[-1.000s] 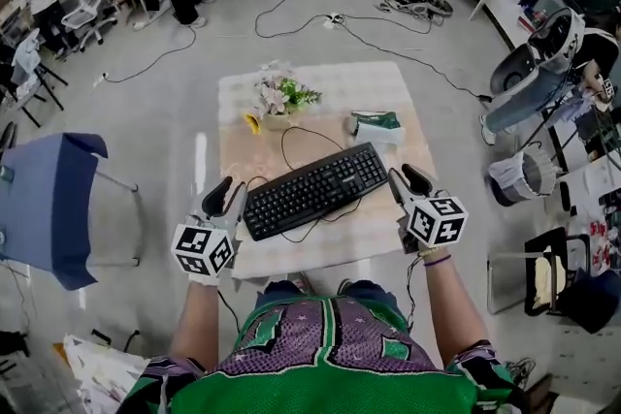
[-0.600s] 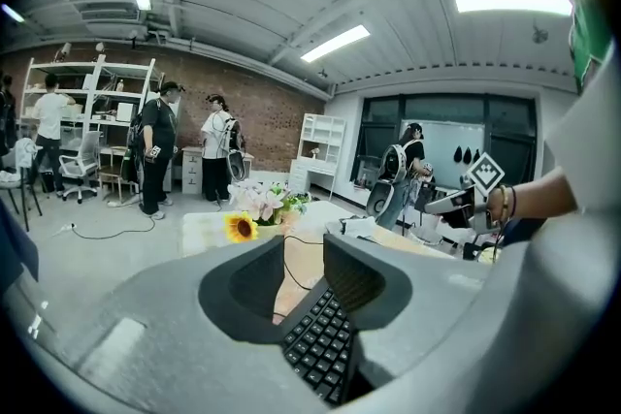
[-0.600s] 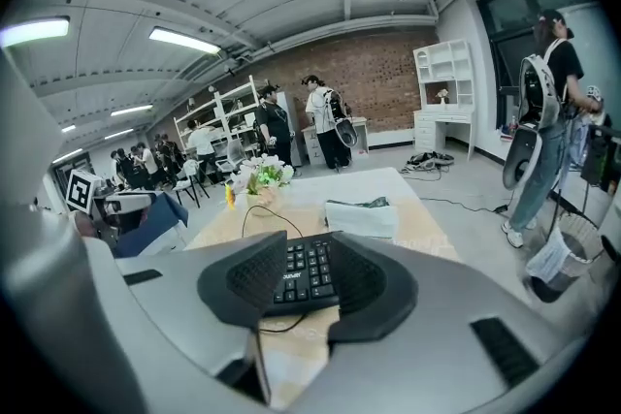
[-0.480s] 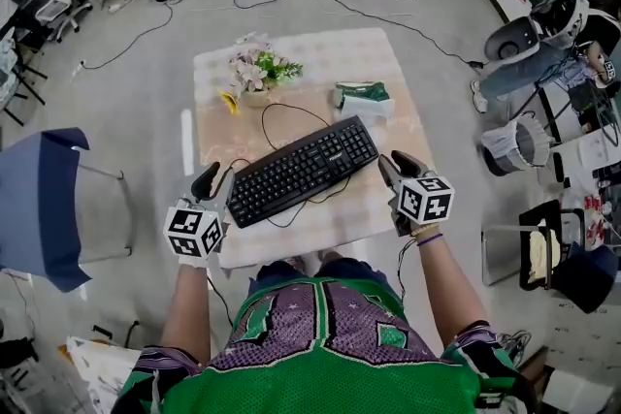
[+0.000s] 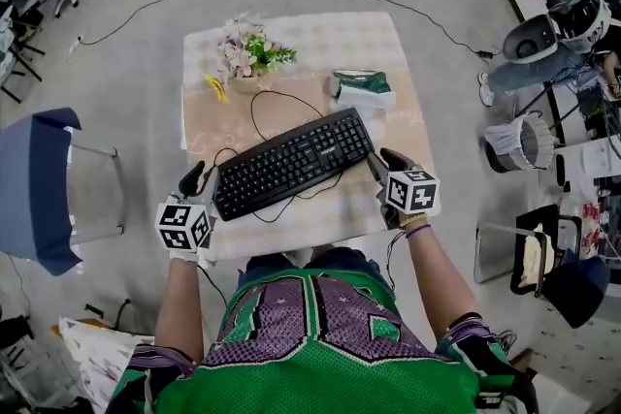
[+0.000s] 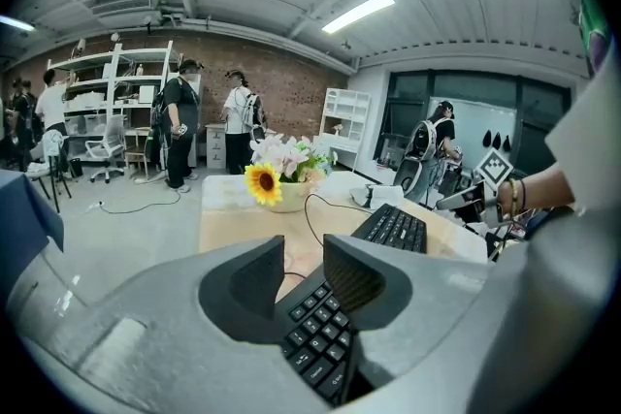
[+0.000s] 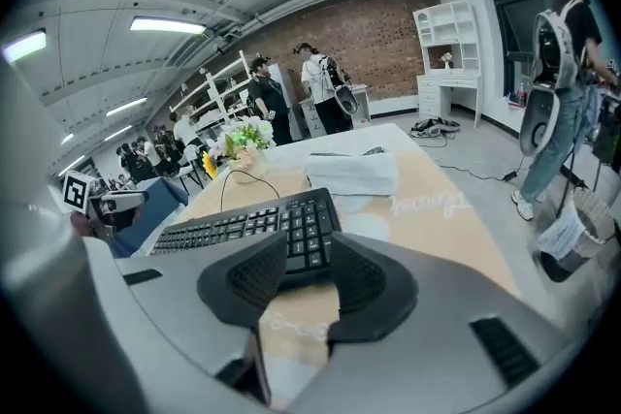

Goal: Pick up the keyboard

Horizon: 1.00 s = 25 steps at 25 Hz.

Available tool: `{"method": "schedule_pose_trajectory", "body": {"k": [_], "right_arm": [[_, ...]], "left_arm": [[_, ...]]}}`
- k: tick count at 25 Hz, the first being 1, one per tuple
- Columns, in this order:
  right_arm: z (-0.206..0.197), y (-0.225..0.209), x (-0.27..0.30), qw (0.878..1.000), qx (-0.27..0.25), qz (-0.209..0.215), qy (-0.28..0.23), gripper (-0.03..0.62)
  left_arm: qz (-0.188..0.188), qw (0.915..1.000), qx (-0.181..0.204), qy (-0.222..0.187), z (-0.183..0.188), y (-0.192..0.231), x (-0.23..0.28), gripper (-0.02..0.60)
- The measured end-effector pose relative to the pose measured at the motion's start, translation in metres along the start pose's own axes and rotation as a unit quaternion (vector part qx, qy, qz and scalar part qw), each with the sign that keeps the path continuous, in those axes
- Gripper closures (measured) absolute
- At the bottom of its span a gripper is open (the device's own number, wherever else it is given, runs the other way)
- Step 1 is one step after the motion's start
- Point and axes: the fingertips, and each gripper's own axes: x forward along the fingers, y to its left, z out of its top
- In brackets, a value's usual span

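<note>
A black keyboard (image 5: 291,162) lies slantwise on the cloth-covered table (image 5: 320,39), with its black cable looping behind it. My left gripper (image 5: 197,181) is at the keyboard's left end, open. In the left gripper view the keyboard (image 6: 393,228) runs away past the right jaw, and nothing sits between the fingers of the left gripper (image 6: 304,271). My right gripper (image 5: 378,162) is at the keyboard's right end, also open. In the right gripper view the number-pad end of the keyboard (image 7: 252,226) lies just beyond the right gripper (image 7: 309,274); the pads do not touch it.
A vase of flowers (image 5: 247,53) and a yellow sunflower (image 5: 215,88) stand at the table's far left. A white and green packet (image 5: 361,90) lies behind the keyboard. A blue chair (image 5: 39,179) is left of the table, a bin (image 5: 529,145) right. Cables cross the floor.
Both grippers have come down and drawn close to the two ends of the keyboard. Their jaws look as wide as before. The keyboard has not moved on the table.
</note>
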Motion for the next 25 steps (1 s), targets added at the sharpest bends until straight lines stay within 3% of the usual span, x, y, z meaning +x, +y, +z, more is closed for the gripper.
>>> {"method": "schedule_pose_trajectory", "body": {"k": [14, 25], "right_arm": [[-0.032, -0.037, 0.047, 0.997, 0.065, 0.001, 0.047, 0.468], [-0.036, -0.041, 0.055, 0.98, 0.176, 0.074, 0.051, 0.467]], "left_arm": [[0.036, 0.9968, -0.056, 0.045, -0.051, 0.018, 0.016, 0.457], [0.056, 0.9906, -0.083, 0.094, -0.088, 0.03, 0.027, 0.457]]}}
